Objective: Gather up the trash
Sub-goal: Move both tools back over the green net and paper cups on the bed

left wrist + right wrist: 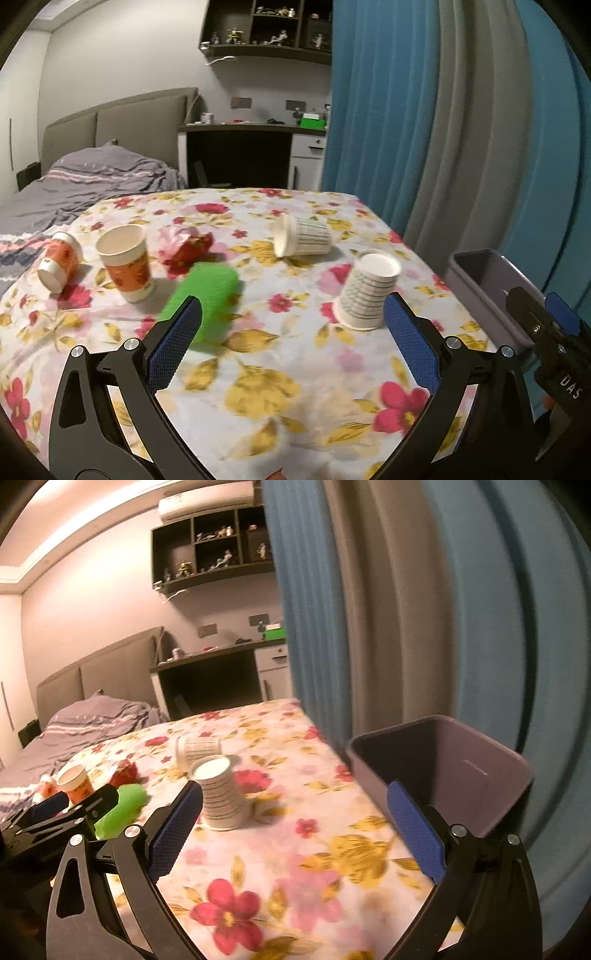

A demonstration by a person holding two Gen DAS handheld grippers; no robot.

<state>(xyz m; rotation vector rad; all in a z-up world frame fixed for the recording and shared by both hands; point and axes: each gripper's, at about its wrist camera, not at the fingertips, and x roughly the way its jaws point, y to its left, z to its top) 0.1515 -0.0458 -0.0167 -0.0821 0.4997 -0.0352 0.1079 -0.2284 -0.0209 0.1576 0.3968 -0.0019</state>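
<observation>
Between the spread fingers of the left gripper (291,332) lies only flowered cloth; they pinch nothing. The green crumpled wad (207,295) sits just off the left finger at about ten o'clock, and the upside-down striped cup (365,291) stands just off the right finger at about one o'clock. The right gripper (295,823) also has its fingers wide apart and empty, with that same striped cup (221,794) at eleven o'clock beside its left finger and the grey bin (443,771) at one to two o'clock, off the edge of the surface (295,849).

Farther out from the left gripper lie a second striped cup (303,236) on its side at twelve o'clock, a red-and-pink wrapper (188,247) at eleven, an upright orange cup (127,264) at ten and a tipped orange cup (61,260) at nine to ten.

The risks, as I judge them:
- Paper cups look light, so a finger brushing the upside-down cup's wall on approach would likely topple it or push it along the cloth.
- The cup lying on its side could roll away if nudged instead of clamped.
- A hard squeeze would probably crush a cup and let it slip out.
- The cloth may bunch under a dragging finger and shift its neighbours.
- Both grippers hover near the same cup and could collide.
- A release short of the bin's rim would drop trash on the floor.
</observation>
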